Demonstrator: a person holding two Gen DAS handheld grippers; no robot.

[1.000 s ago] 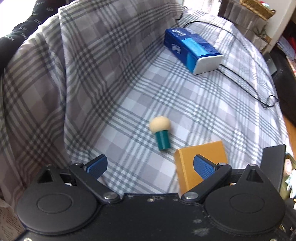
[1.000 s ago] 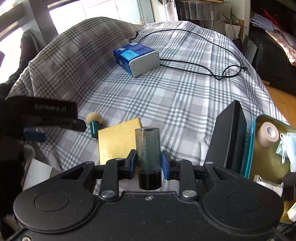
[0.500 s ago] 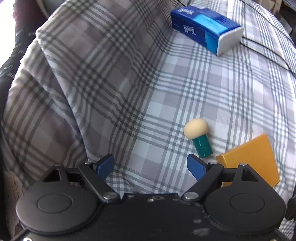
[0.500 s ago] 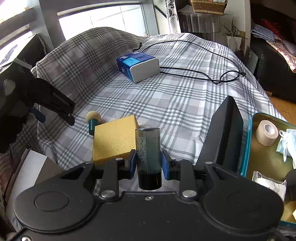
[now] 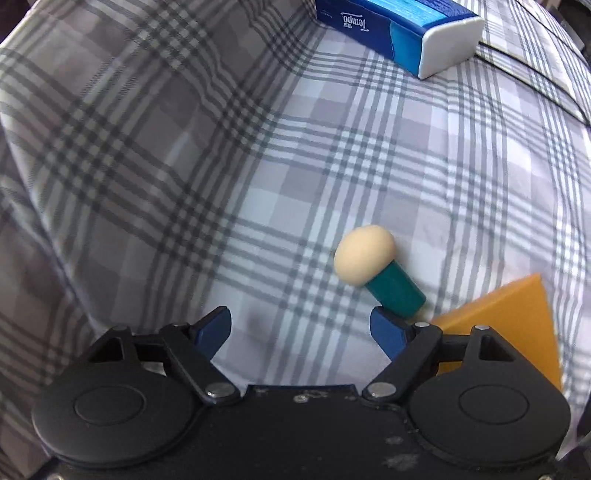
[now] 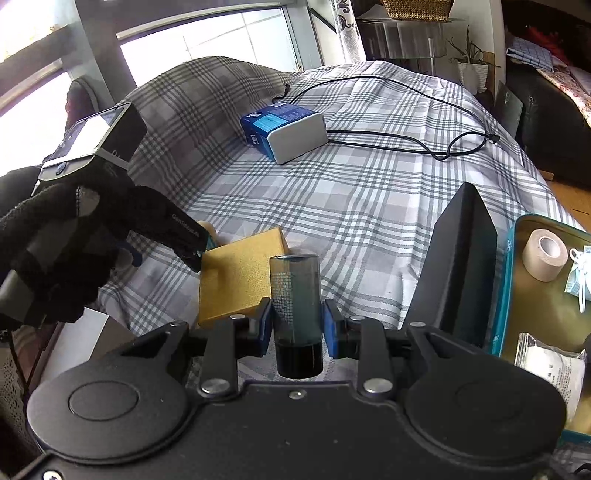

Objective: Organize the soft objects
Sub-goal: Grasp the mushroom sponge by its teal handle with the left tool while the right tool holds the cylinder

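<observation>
A makeup sponge with a cream head and teal handle lies on the plaid bedcover, just ahead of my open left gripper, near its right fingertip. A yellow box lies to its right and also shows in the right wrist view. A blue tissue pack lies farther back. My right gripper is shut on a dark translucent cylinder, held above the bed edge. The left gripper shows there beside the yellow box.
A black cable runs across the bed behind the tissue pack. A black case lid stands at the right, beside a teal case holding a tape roll and packets.
My left gripper has moved closer and lower toward the sponge, which now lies near its right fingertip. My right gripper has risen and pulled back with the cylinder.
</observation>
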